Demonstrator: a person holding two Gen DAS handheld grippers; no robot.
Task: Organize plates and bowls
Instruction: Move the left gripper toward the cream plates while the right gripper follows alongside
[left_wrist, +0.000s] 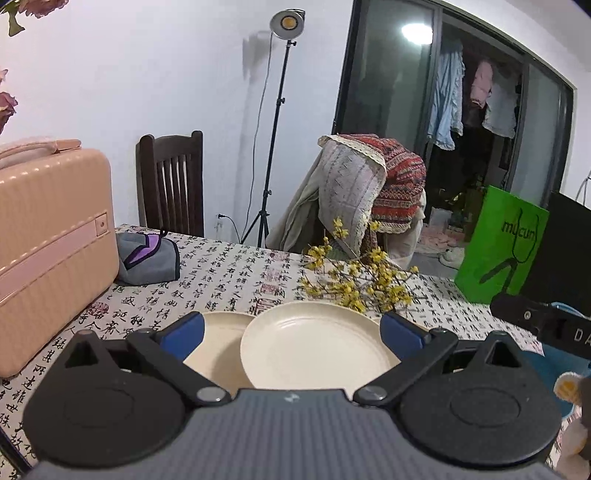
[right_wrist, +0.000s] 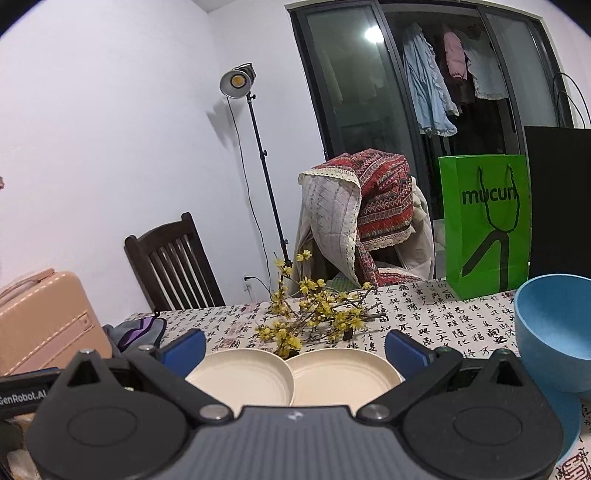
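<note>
Both my left gripper (left_wrist: 291, 328) and right gripper (right_wrist: 295, 347) hang spread wide above two cream plates (right_wrist: 242, 376), empty.

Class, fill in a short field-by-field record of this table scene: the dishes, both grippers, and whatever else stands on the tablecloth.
plates: left cream plate and right cream plate, side by side, rims meeting or overlapping
bowl: blue bowl, upright, right of the plates
left gripper: open, holding nothing
right gripper: open, holding nothing
flowers: yellow flower sprig lying behind the plates
far right: green paper bag, upright
far left: pink suitcase
surface: calligraphy-print tablecloth
</note>
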